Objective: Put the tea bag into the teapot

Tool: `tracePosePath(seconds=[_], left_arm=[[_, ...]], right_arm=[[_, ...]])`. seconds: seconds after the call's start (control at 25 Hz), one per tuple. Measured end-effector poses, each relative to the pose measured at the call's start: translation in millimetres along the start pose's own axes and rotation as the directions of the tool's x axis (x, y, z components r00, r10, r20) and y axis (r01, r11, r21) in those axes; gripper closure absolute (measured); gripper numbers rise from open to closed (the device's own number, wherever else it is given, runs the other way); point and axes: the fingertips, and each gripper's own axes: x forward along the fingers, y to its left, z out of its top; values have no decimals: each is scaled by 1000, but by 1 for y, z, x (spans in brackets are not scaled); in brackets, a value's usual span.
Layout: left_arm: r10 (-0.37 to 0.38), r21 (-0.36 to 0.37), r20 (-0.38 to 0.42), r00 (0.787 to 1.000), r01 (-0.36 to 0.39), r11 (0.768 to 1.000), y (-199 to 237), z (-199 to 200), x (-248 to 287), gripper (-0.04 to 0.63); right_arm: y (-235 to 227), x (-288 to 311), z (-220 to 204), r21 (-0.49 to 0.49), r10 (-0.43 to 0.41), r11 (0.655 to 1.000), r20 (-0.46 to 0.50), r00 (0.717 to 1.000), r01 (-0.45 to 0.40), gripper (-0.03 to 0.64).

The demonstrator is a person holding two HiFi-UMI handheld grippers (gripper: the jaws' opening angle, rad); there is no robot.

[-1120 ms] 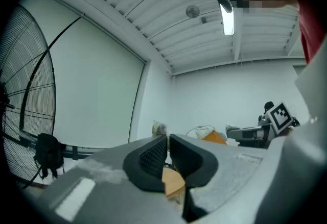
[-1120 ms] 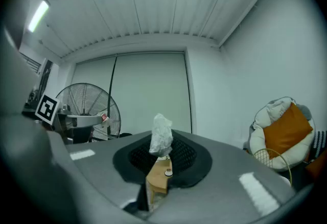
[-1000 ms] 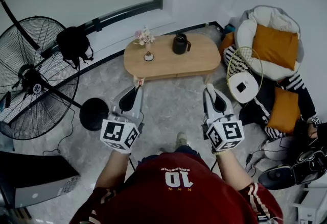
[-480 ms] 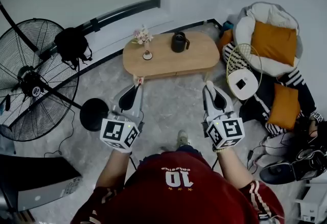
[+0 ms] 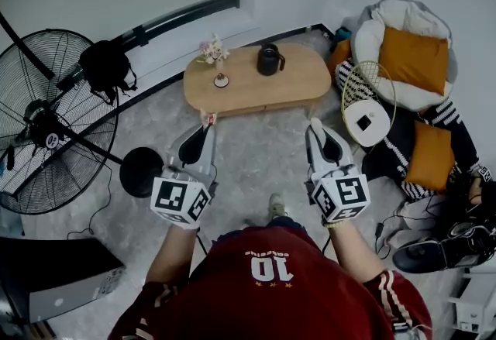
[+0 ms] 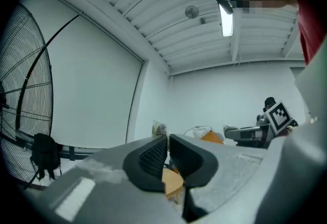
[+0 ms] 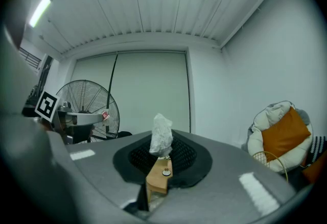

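A black teapot stands on a low oval wooden table across the floor, well ahead of both grippers. My right gripper points at the table and is shut on a crumpled white tea bag that sticks up between its pads. My left gripper is level with it and shut on a small red-and-white scrap at its tip. The teapot is hidden in both gripper views. Only a strip of the table shows through the right jaws.
A small vase of flowers and a little dish stand on the table's left end. A big floor fan with a round base is at the left. A cushioned chair, a white side table and bags crowd the right.
Both grippers have kept their holds and edged slightly forward toward the table. The whole view has shifted a little with the person's movement.
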Motion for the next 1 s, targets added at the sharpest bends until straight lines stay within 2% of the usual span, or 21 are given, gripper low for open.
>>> tracePosePath(seconds=[1.0], left_arm=[[-37, -35, -2, 999, 37, 999, -3, -5, 21, 578]], right_arm=[[-10, 8, 4, -15, -15, 1000, 3, 1000, 15, 586]])
